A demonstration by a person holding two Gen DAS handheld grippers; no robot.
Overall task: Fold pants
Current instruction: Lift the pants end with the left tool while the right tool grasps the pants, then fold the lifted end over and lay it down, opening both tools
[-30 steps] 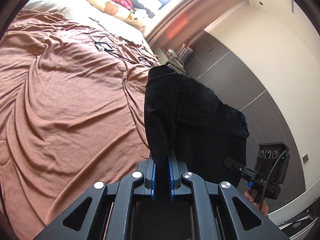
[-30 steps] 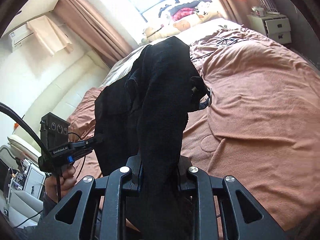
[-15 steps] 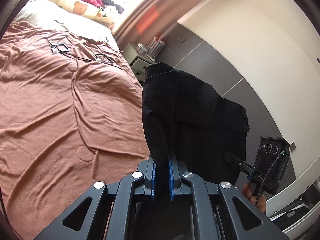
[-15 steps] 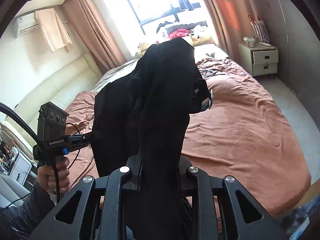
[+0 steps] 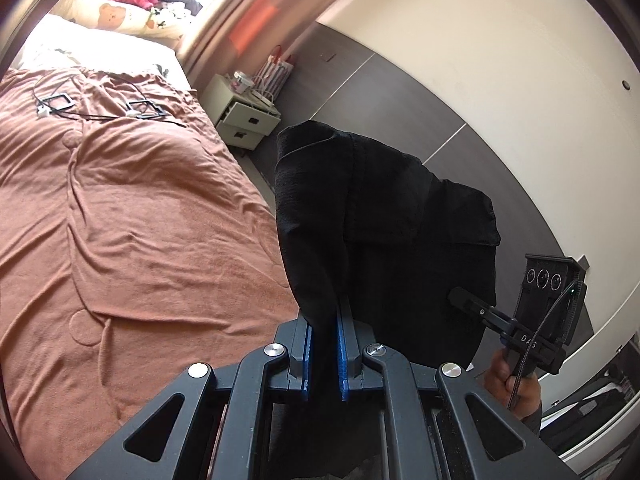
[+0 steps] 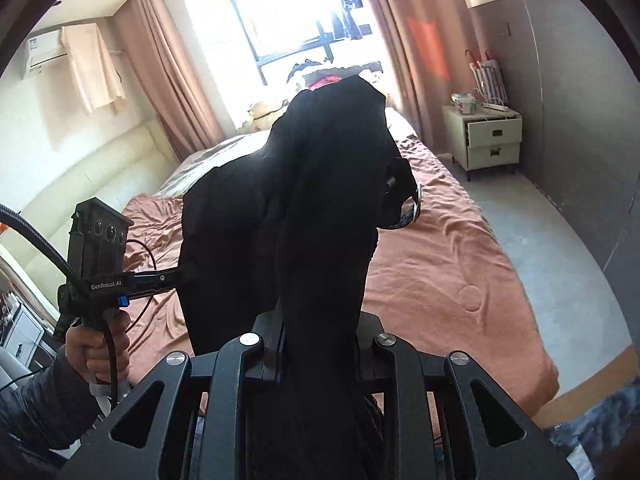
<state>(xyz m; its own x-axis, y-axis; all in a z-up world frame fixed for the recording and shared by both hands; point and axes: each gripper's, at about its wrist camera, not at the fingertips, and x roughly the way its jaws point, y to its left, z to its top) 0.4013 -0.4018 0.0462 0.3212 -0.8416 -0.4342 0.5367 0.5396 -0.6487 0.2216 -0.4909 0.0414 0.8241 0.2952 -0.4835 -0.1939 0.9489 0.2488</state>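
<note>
While both grippers are pinching one pair of black pants [image 5: 384,216], item is hanging clear of brown bedspread [image 5: 140,220], prob. for straightening. L gripper [image 5: 323,344] and R gripper [image 6: 320,344] are each clamping fabric, edge stretched btwn.

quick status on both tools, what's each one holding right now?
Left tool: closed on the black pants, held up beside the bed.
Right tool: closed on a thicker bunch of the same pants.
</note>
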